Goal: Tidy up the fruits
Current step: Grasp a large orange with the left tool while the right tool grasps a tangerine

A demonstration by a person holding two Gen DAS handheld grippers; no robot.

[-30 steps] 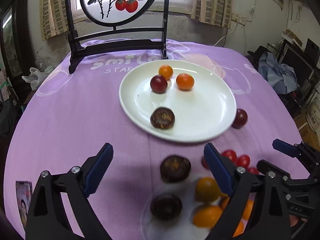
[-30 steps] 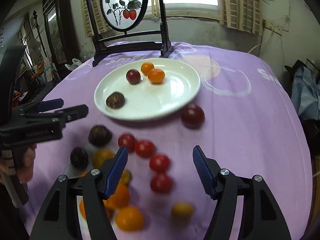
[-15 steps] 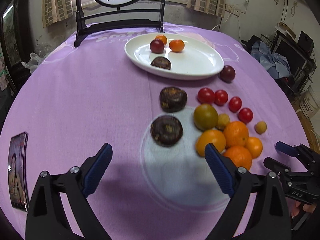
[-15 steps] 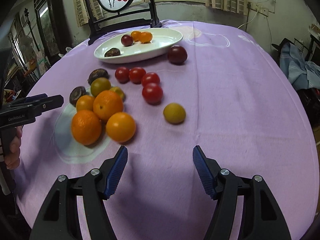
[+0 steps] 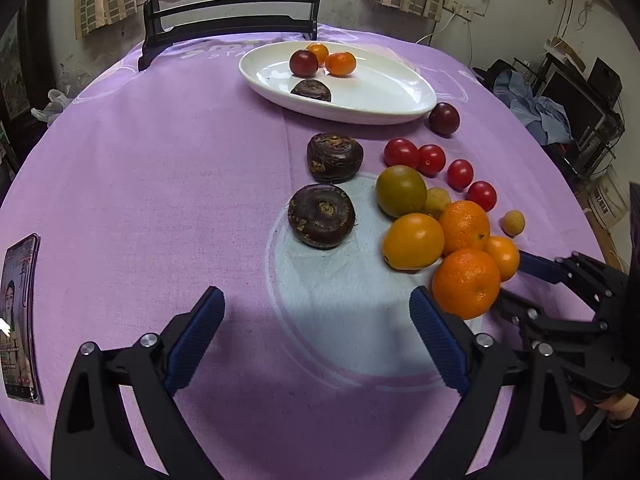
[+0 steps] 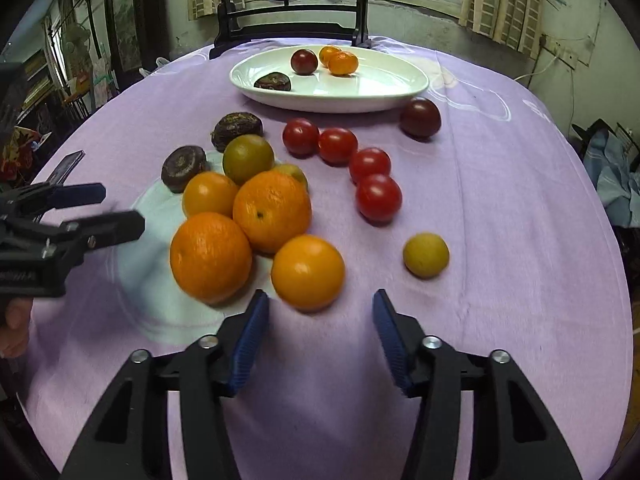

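Observation:
A white plate [image 5: 384,96] at the far side holds a dark plum, two small oranges and a dark water chestnut [image 5: 311,90]. On the purple cloth lie two dark chestnuts [image 5: 322,216], several red tomatoes [image 6: 378,197], a cluster of oranges [image 6: 272,210] and a small yellow fruit [image 6: 425,255]. My left gripper [image 5: 316,340] is open and empty, short of the near chestnut. My right gripper [image 6: 318,336] is open and empty, just behind the nearest small orange [image 6: 308,272]; it also shows in the left wrist view [image 5: 520,280].
A black wooden stand [image 6: 288,28] with a round painted panel stands behind the plate. A phone [image 5: 20,320] lies at the cloth's left edge. A dark plum [image 6: 420,117] sits right of the plate. Clutter and clothes [image 5: 532,108] lie beyond the table's right edge.
Both grippers have pulled back from the plate toward the near side of the table and dropped lower. The right gripper has then come close behind the oranges and narrowed its jaws somewhat.

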